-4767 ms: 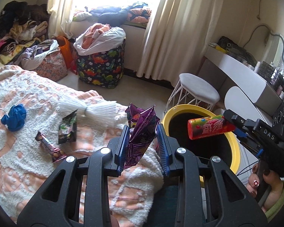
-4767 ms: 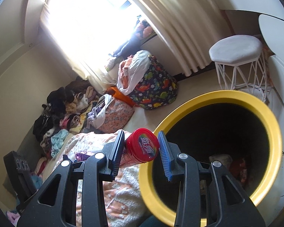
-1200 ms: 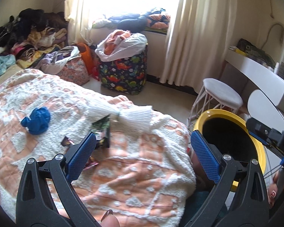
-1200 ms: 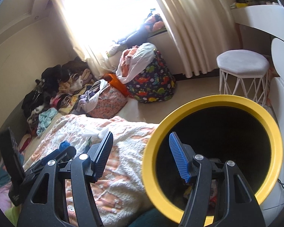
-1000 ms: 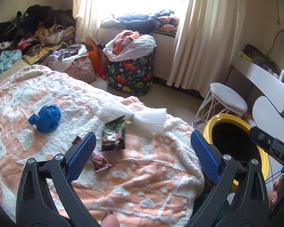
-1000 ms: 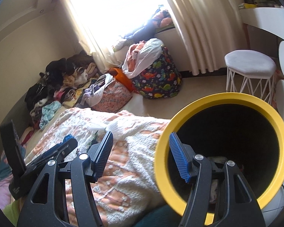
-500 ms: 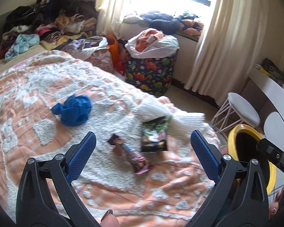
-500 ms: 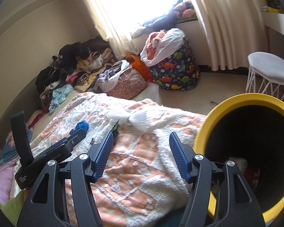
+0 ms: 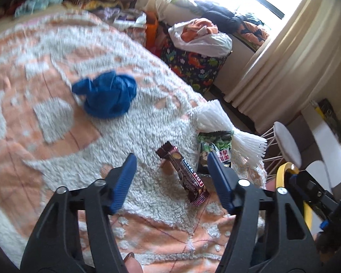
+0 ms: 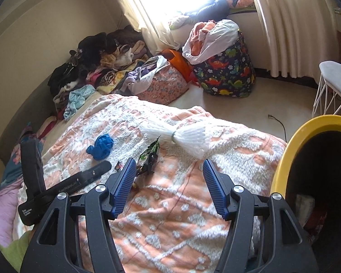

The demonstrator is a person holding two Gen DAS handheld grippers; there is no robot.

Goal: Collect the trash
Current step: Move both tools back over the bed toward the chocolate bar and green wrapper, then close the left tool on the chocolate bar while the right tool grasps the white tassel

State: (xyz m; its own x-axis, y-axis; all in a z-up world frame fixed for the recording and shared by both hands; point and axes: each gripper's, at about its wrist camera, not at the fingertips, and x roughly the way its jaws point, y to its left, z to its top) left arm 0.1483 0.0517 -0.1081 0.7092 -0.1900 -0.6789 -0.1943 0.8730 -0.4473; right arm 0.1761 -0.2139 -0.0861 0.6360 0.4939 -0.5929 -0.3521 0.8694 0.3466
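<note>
Maroon candy bar wrapper point(image 9: 183, 174) is lying flat on the fuzzy orange-and-white blanket point(image 9: 56, 136), right in the gap between the blue pads of the left gripper point(image 9: 172, 177). Those jaws have just been closing in, but they're about half open and neither pad touches the wrapper yet, so nothing is gripped. The wrapper sits a bit closer to the right-hand pad in that view and runs diagonally, one end toward the camera.

Just past it, a green snack packet point(image 9: 213, 146) lies near the tip of the same pad, tucked against a white tasselled bundle point(image 9: 229, 134). A crumpled blue glove point(image 9: 106, 94) is further up the blanket, well apart from the jaws.

The right gripper point(image 10: 167, 183) hovers over the blanket with its jaws moderately open and empty. From its camera, the green packet point(image 10: 149, 157) is just beyond the left pad's tip, and the yellow-rimmed bin point(image 10: 291, 150) stands off the bed's edge at the right side, with some trash visible inside.
</note>
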